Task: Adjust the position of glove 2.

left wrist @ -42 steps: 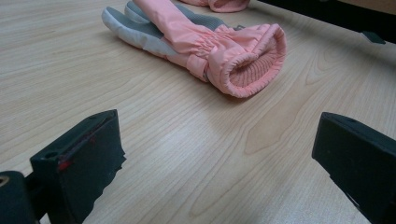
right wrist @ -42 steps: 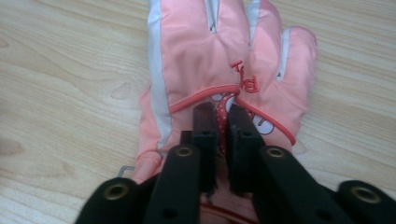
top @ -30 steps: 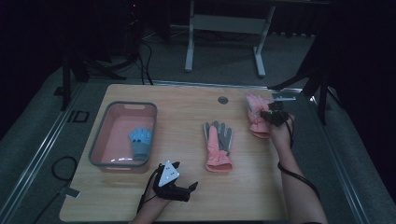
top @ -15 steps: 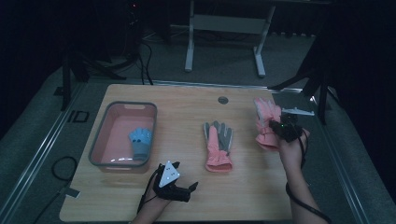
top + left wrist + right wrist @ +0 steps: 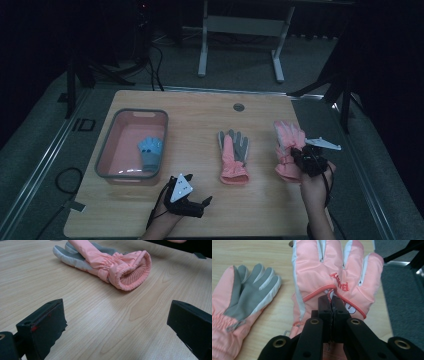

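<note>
Pink bin (image 5: 107, 145) holding apparently a blue glove (image 5: 150, 152), right gripper (image 5: 332, 303) pinching pink glove (image 5: 332, 267), left gripper (image 5: 117, 322) spread wide

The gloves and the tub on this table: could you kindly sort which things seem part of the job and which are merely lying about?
Likely in the job:
- right claw, shut on the right pink glove
- middle pink glove, palm up
- pink tub with a blue glove in it
- left claw, open, resting on the table

Lying about:
- table's cable hole
- grey stand behind the table
</note>
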Demonstrator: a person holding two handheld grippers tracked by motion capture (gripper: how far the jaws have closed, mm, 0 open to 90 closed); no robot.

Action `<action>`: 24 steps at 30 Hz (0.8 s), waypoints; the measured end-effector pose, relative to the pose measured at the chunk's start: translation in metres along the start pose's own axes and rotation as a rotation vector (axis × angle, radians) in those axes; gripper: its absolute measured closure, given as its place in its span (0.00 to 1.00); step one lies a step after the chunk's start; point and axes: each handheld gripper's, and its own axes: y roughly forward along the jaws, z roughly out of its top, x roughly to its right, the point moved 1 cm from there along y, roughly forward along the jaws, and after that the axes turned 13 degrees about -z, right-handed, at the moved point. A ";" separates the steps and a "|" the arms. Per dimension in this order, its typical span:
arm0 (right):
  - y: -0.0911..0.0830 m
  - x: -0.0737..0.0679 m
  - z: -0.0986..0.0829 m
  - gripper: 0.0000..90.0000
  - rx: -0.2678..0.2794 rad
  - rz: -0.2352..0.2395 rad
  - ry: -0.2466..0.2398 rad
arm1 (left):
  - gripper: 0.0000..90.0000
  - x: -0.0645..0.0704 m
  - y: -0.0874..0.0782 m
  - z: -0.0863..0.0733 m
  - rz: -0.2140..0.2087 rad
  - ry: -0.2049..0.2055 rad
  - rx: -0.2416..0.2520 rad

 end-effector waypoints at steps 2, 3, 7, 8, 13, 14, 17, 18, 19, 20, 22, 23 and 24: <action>0.002 -0.001 -0.006 0.98 -0.007 0.002 -0.006 | 0.02 0.000 0.000 0.000 0.002 0.003 -0.004; 0.002 -0.001 -0.006 0.98 -0.007 0.002 -0.006 | 0.02 0.000 0.000 0.000 0.002 0.003 -0.004; 0.014 -0.007 -0.021 0.98 -0.032 -0.001 -0.015 | 0.02 0.000 0.000 0.000 0.002 0.000 -0.005; 0.018 -0.007 -0.023 0.97 -0.039 0.011 -0.008 | 0.02 0.000 0.000 0.000 0.002 -0.001 -0.005; 0.033 -0.012 -0.029 0.97 -0.062 0.017 -0.024 | 0.02 0.000 0.001 0.000 0.003 0.002 -0.009; 0.036 -0.013 -0.030 0.97 -0.068 0.012 -0.024 | 0.02 0.000 0.001 0.000 0.003 0.002 -0.009; 0.044 -0.015 -0.035 0.97 -0.081 0.012 -0.034 | 0.02 0.000 0.001 0.000 0.003 0.005 -0.011; 0.047 -0.015 -0.038 0.96 -0.087 0.013 -0.034 | 0.02 0.000 0.001 0.000 0.005 0.005 -0.010; 0.050 -0.015 -0.041 0.95 -0.084 0.015 -0.031 | 0.02 0.000 0.001 0.000 0.009 0.005 -0.011; 0.051 -0.014 -0.042 0.94 -0.081 0.018 -0.024 | 0.02 0.000 0.001 0.000 0.011 0.007 -0.012; 0.053 -0.013 -0.043 0.92 -0.081 0.027 -0.015 | 0.02 0.000 0.001 0.000 0.007 0.006 -0.013; 0.053 -0.012 -0.043 0.91 -0.081 0.037 -0.013 | 0.02 0.000 0.001 0.000 0.006 0.006 -0.014; 0.053 -0.011 -0.043 0.89 -0.081 0.042 -0.018 | 0.02 0.000 0.001 0.000 0.004 0.006 -0.014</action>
